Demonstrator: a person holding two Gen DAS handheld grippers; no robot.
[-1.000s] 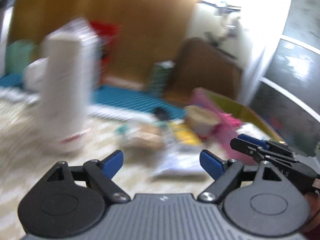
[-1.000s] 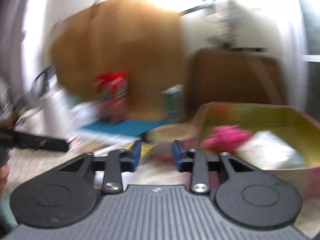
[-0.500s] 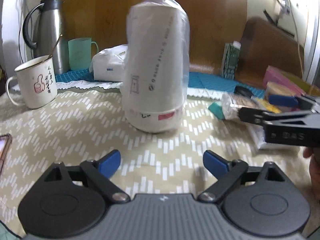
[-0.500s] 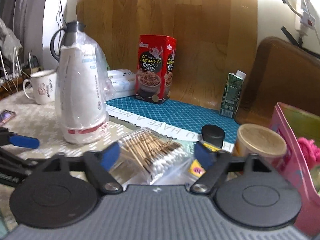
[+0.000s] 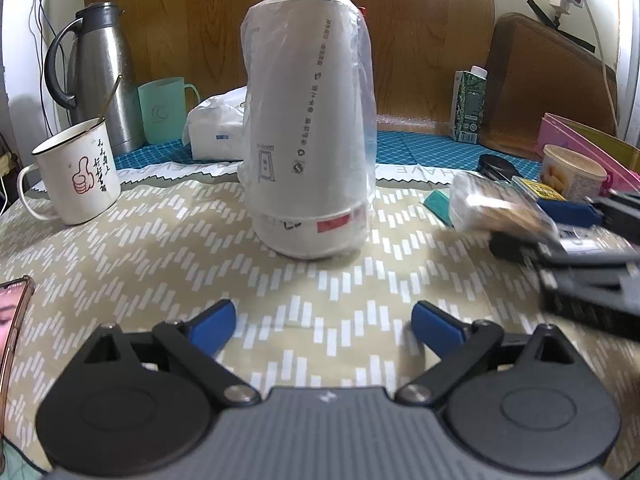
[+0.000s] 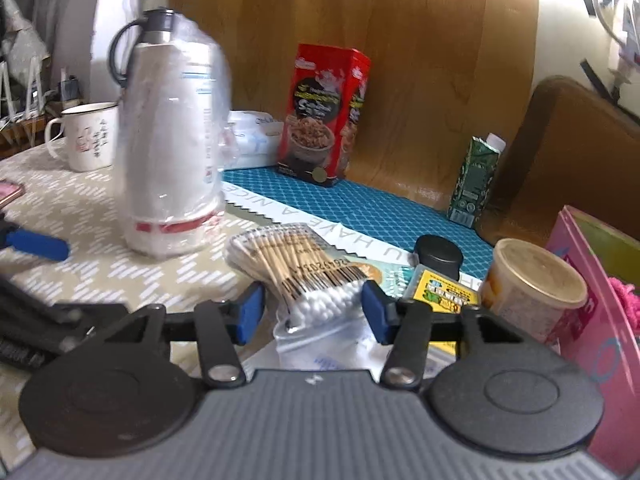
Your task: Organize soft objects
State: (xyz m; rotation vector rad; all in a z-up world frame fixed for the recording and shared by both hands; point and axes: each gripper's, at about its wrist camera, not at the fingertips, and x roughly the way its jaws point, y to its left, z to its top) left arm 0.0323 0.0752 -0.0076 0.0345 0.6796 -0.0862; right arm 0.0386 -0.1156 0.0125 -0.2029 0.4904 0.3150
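Plastic-wrapped wooden cotton swabs (image 6: 308, 276) lie on the patterned table (image 5: 168, 256), their white tips between the spread blue fingers of the right claw (image 6: 312, 312). Nearby, the left claw (image 5: 322, 322) gapes empty before a tall bagged white roll (image 5: 308, 136).

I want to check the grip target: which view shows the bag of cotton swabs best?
The right wrist view: the bag of cotton swabs lies sharp between the open right gripper fingers, barcode visible. The left wrist view shows it only blurred at the right edge.
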